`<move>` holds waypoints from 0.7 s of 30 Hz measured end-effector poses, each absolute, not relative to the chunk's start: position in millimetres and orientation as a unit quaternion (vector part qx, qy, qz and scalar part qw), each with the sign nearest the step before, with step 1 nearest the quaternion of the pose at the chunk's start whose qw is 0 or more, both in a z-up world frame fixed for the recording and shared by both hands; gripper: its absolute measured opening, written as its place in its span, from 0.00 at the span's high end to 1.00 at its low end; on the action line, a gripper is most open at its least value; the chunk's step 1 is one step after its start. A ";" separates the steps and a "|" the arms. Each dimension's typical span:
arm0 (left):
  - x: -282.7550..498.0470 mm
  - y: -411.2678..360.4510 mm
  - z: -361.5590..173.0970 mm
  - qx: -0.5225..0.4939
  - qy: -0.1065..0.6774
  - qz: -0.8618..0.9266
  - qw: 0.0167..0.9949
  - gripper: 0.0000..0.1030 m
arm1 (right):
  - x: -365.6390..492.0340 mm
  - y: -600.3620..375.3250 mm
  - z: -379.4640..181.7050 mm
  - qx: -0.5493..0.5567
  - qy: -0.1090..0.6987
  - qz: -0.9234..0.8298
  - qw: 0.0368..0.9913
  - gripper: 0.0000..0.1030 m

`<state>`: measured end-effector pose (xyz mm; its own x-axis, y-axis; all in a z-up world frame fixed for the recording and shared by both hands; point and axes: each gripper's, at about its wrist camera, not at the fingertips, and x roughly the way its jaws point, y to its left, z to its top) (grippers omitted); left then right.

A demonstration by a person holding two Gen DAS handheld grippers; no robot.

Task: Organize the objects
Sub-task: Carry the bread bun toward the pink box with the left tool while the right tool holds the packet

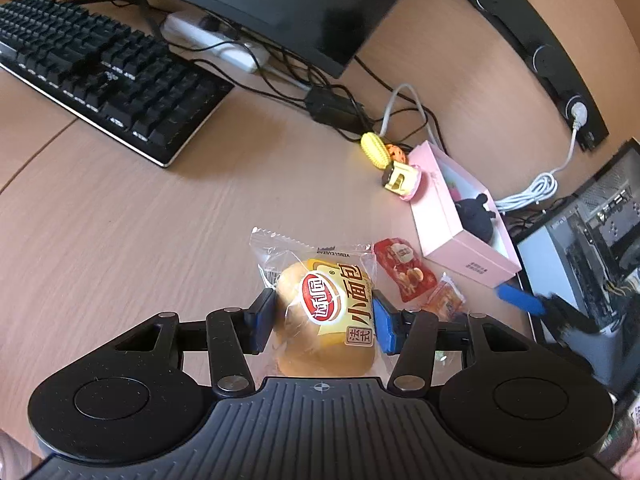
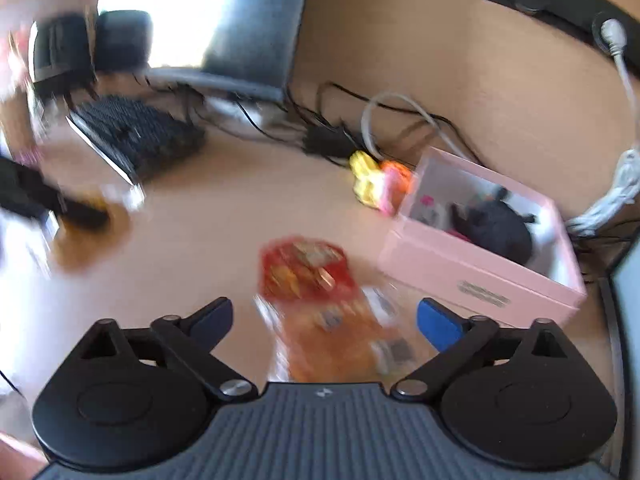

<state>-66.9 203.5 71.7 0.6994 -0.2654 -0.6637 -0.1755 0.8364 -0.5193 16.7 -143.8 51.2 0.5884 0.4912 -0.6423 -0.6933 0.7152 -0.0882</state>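
My left gripper (image 1: 324, 322) is clamped on the wrapped bread bun (image 1: 326, 316), its long axis running away from me along the fingers, short of the pink box (image 1: 468, 258). My right gripper (image 2: 325, 320) stands wide, gripping nothing, with the orange snack packet (image 2: 340, 340) between its fingers, long axis also running away; the red snack packet (image 2: 304, 270) lies just past it, before the box. I judge the right nearer both.
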 end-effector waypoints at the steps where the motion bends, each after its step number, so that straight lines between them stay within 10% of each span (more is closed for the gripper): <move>1: -68.2 203.3 75.5 -0.284 0.384 -0.023 0.878 0.47 | 21.6 -135.7 52.1 -0.165 0.304 0.347 0.872 0.04; 21: -54.8 139.8 77.1 -0.206 0.451 -0.066 0.866 0.47 | 42.7 -116.4 48.7 -0.168 0.369 0.385 0.829 0.27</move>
<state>-54.8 139.8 77.1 0.5852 -0.2992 -0.7536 -0.0720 0.9066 -0.4159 42.7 -116.4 48.7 0.4313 0.5140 -0.7415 -0.7621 0.6475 0.0055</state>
